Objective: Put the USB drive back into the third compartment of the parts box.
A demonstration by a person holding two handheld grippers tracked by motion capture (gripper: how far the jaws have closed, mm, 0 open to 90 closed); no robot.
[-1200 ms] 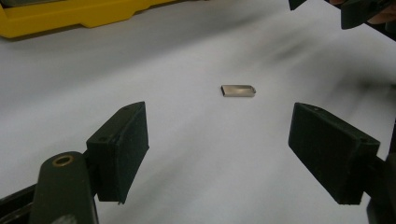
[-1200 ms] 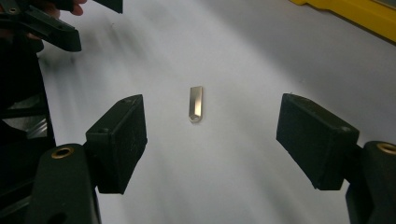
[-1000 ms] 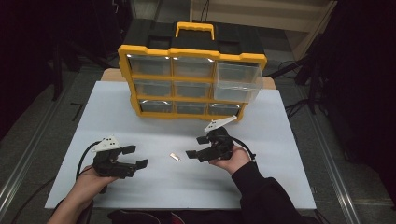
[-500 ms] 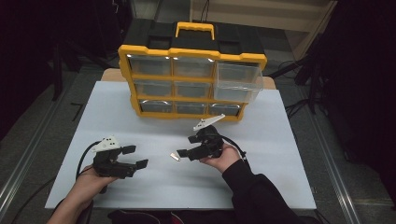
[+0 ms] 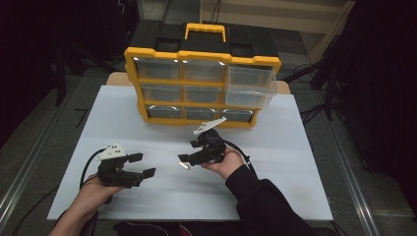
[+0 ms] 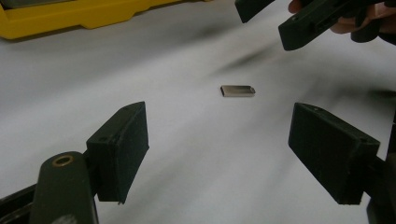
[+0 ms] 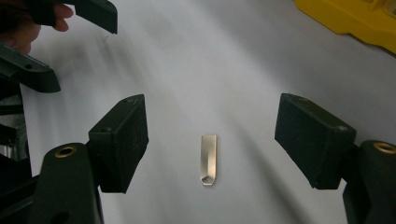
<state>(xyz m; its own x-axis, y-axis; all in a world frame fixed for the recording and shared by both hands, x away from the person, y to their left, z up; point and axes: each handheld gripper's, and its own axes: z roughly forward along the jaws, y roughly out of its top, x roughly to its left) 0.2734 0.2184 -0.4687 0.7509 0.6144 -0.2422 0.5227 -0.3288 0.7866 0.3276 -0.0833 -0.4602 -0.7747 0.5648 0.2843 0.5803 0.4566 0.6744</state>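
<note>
— Metal, flat and thin: the small silver piece [image 7: 209,160] lies on the white sheet [image 5: 295,162] between your right gripper's [image 7: 210,144] spread jaws.

— And my left gripper [image 6: 233,154]?

— Open too, short of it. Farther off, the yellow organizer [image 5: 201,86]. Close crooked and the piece may skid away.

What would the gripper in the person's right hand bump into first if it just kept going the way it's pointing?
Probably the small metal piece on the white table: it lies between the right gripper's open jaws, just ahead. Farther on is the left gripper. Depth is hard to judge.
</note>
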